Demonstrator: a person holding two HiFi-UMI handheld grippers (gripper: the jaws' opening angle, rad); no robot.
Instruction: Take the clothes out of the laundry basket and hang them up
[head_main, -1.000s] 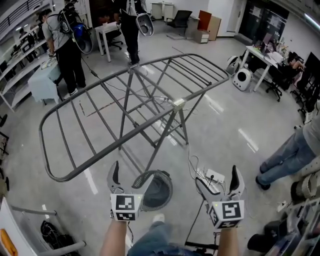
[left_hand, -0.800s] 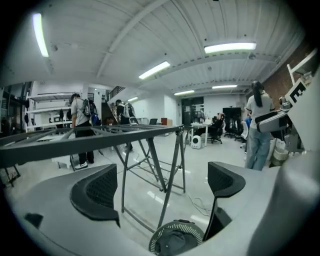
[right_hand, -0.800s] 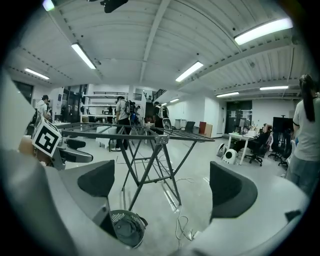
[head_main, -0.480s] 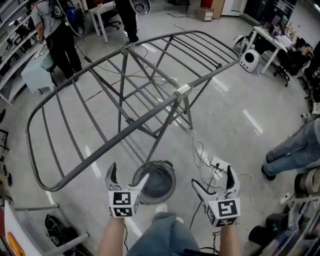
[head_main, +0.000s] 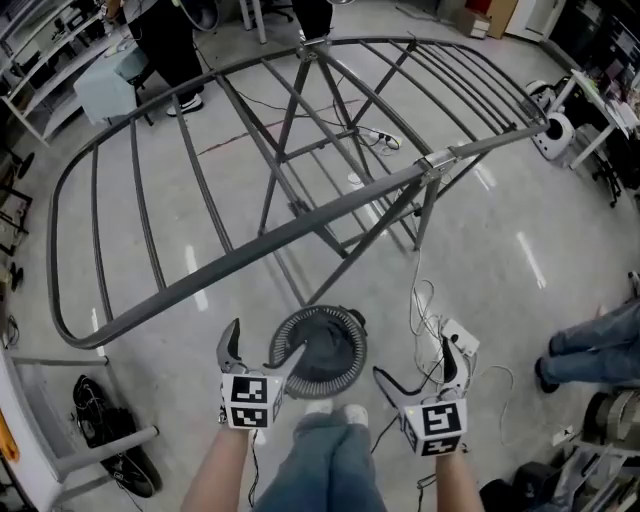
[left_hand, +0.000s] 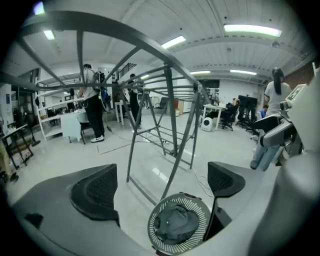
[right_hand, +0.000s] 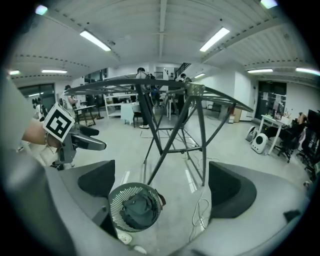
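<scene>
A round grey slatted laundry basket (head_main: 352, 372) stands on the floor under the near edge of a grey metal drying rack (head_main: 300, 226). Dark grey clothes (head_main: 325, 350) lie crumpled inside it. My left gripper (head_main: 258, 345) hangs open and empty above the basket's left rim. My right gripper (head_main: 415, 365) is open and empty just right of the basket. In the left gripper view the basket (left_hand: 202, 215) and clothes (left_hand: 172, 225) show low between the jaws, with the rack (left_hand: 170, 115) above. In the right gripper view the basket (right_hand: 117, 197) and clothes (right_hand: 137, 209) sit lower left.
The rack's bars are bare. A white power strip (head_main: 457, 336) with trailing cables lies right of the basket. Dark shoes (head_main: 100, 400) sit by a frame at the lower left. A person's legs (head_main: 590, 350) stand at the right, and my own feet (head_main: 335, 410) are below the basket.
The view has tipped down and closer: the rack has slid up the frame and the basket shows in full. Both grippers stay open and have shifted slightly lower.
</scene>
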